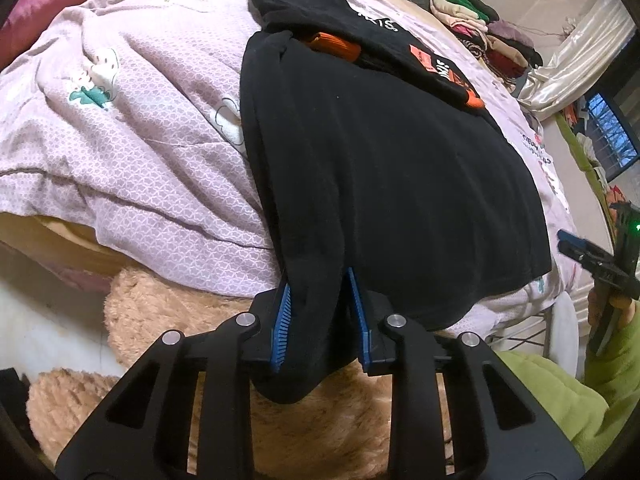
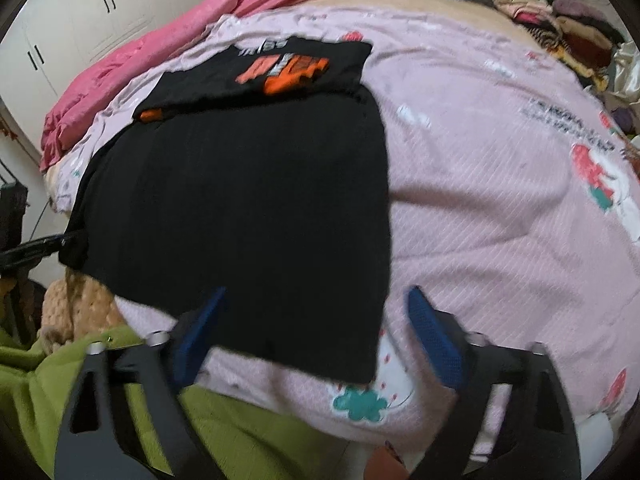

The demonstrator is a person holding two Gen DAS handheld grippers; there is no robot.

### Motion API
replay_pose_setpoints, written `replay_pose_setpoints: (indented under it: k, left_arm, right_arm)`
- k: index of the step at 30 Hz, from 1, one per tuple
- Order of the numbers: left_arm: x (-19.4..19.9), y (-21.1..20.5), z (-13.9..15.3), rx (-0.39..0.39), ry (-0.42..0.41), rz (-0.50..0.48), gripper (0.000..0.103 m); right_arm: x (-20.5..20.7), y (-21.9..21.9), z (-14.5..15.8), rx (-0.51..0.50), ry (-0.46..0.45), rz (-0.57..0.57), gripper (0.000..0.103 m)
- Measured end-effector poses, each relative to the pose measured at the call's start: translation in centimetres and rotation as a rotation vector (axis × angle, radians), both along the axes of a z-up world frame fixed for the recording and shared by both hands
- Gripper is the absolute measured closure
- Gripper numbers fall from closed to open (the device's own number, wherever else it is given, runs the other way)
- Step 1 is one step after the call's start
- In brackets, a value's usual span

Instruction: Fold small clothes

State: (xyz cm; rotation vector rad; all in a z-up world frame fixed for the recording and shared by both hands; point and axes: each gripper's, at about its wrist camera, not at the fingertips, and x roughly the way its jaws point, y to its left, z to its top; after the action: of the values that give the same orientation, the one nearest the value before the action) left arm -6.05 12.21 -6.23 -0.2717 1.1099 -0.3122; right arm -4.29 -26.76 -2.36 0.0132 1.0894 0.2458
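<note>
Both my wrist feeds are evenly lit by soft indoor light, with no hard shadows. The left view is sharp; daylight glows at the window (image 1: 608,140) and glares off the pale curtain (image 1: 576,60). My right view is smeared by motion blur, the blue pads (image 2: 434,340) soft-edged. Fisheye bending curves the edges and the corners vignette black.

free: pink quilt (image 2: 500,184) right | blocked: clothes stacks (image 2: 568,28) far corner
</note>
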Motion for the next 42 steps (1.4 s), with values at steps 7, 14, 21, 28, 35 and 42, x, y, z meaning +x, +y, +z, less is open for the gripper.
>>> replay_pose_setpoints:
  k: [7, 14, 21, 28, 35, 42]
  left_arm:
    - [-0.2, 0.3, -0.3, -0.015, 0.01, 0.013, 0.084]
    - [-0.3, 0.7, 0.1, -0.027, -0.006, 0.029, 0.099]
    - [-0.2, 0.8, 0.2, -0.036, -0.009, 0.029, 0.099]
    - [-0.6, 1.0, 1.5, -0.047, -0.051, 0.029, 0.101]
    - [-0.8, 2.4, 5.4, -0.108, -0.145, 0.054, 0.101]
    - [0.1, 3.6, 9.0, -0.144, -0.238, 0.085, 0.101]
  right_arm:
    - [0.0, -0.1, -2.2, 0.003, 0.072, -0.006, 0.047]
    - [0.2, -1.1, -2.1, 0.025, 0.055, -0.013, 0.089]
    - [0.0, -2.3, -3.2, 0.034, 0.096, -0.048, 0.075]
    - [-0.5, -1.5, 0.0, 0.101, -0.005, 0.018, 0.096]
    - [0.2, -1.9, 4.8, 0.17, -0.177, 0.016, 0.097]
    - [1.5, -2.8, 8.2, 0.222, -0.326, -0.041, 0.097]
